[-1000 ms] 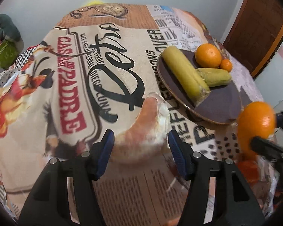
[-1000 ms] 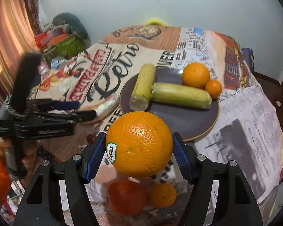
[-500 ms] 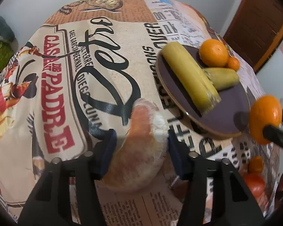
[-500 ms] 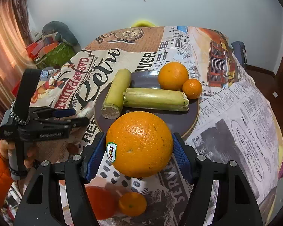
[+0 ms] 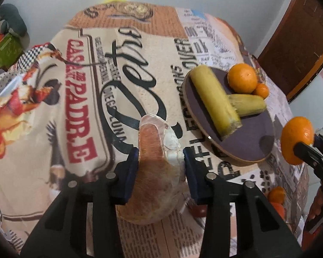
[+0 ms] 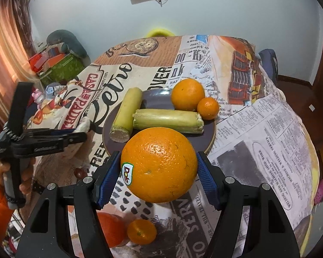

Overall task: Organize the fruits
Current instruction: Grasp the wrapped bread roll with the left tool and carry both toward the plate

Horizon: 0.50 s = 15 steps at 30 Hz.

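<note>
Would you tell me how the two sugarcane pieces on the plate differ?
The longer sugarcane piece is yellower and overhangs the plate rim; the shorter sugarcane piece is greener and stays inside it. The longer one points away from the camera; the shorter lies crosswise. Both lie flat with cut ends.

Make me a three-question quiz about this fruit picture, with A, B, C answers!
1. Where do the two cane pieces lie?
A. on the plate
B. on the floor
C. in a claw

2. How many oranges rest on the plate?
A. none
B. two
C. five

3. What is the right claw doing?
A. hanging empty
B. gripping a big orange
C. gripping a cane piece

Answers:
1 A: both pieces rest across the dark plate.
2 B: a bigger orange and a small one sit at its far edge.
3 B: both blue pads press the stickered orange's sides.
</note>
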Motion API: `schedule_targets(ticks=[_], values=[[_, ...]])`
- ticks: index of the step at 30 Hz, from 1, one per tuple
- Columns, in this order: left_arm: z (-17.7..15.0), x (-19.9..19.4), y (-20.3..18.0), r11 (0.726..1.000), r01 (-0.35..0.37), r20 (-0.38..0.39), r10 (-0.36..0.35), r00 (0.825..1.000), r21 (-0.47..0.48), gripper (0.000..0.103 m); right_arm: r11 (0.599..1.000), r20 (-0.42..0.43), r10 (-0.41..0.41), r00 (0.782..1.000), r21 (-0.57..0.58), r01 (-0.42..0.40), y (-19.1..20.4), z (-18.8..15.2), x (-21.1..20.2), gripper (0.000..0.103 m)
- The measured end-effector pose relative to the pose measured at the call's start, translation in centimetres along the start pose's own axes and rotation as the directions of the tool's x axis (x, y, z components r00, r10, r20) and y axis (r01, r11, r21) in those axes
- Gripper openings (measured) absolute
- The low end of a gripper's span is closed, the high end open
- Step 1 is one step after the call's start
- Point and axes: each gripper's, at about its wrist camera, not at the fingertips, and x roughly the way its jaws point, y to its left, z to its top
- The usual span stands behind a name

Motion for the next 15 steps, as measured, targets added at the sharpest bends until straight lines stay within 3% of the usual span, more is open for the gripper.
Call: schedule_targets(ticks=[15], values=[[1.1,-6.5,-4.3,0.996,0.067,0.155,-0.075,0.985,0.060,0.041,0.999,0.046,-0.032,0.998,-0.008,0.032,-1.2,1.8,-1.2,0.066]])
